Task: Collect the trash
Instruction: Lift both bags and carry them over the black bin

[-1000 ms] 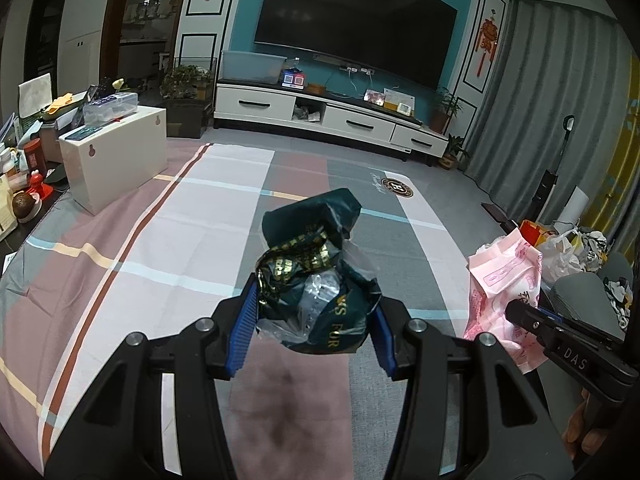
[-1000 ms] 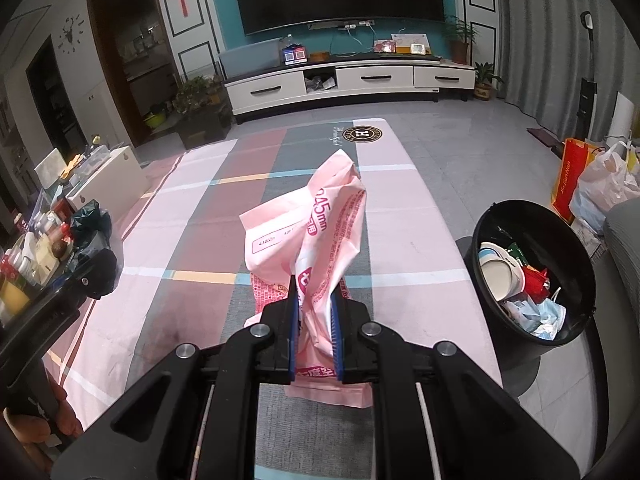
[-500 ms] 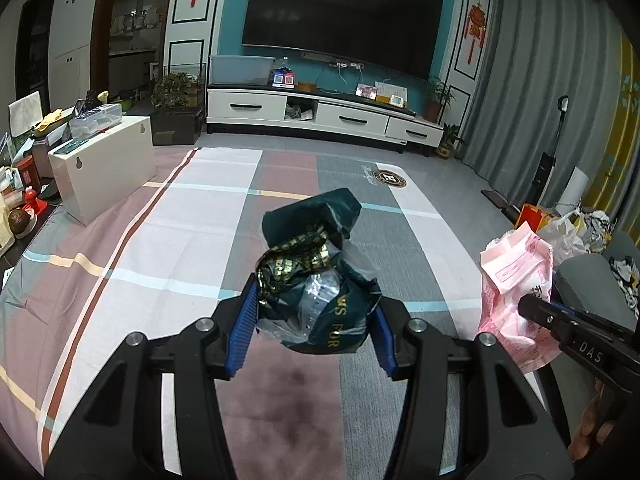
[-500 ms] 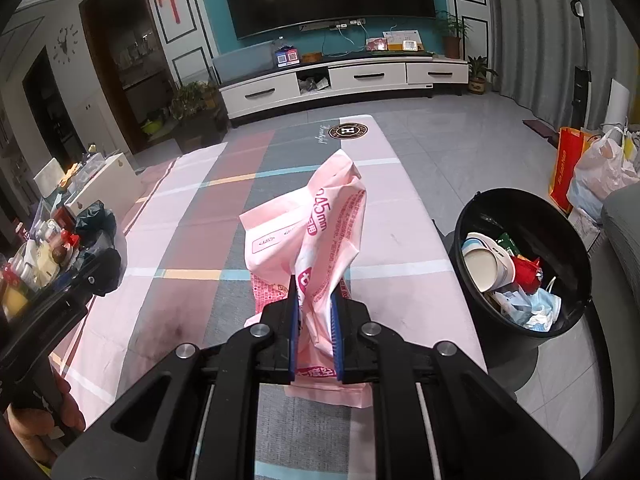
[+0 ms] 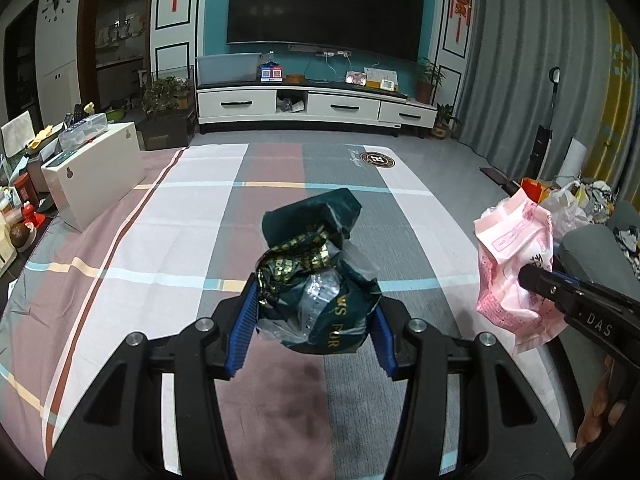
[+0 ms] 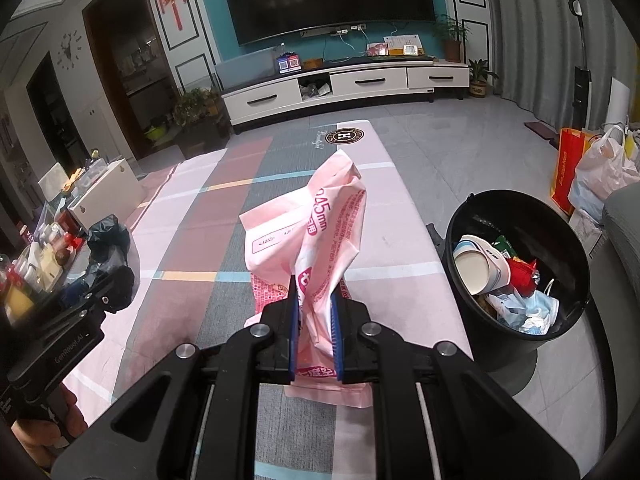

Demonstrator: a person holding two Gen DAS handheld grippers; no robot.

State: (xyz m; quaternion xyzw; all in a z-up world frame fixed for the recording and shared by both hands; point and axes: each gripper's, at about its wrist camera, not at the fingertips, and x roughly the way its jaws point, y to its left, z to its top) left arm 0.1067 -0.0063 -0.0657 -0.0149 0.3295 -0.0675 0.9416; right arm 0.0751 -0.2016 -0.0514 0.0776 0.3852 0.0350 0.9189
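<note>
The dark green bag is crinkly, shiny plastic with gold print. The pink packet is thin, soft plastic, creased all over. The striped cloth on the worktop looks soft and matt. The black bin is smooth plastic. Each claw has matt black plastic arms, blue ribbed pads and shiny metal bolts.

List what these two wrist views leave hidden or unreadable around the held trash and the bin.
- Black bin: absent from the left wrist view; in the right wrist view its base is hidden by its own body.
- Green bag: its underside is hidden between the left gripper pads; its gold lettering is crumpled and only partly readable.
- Pink packet: its lower part is covered by the right gripper; the fine print is too small.
</note>
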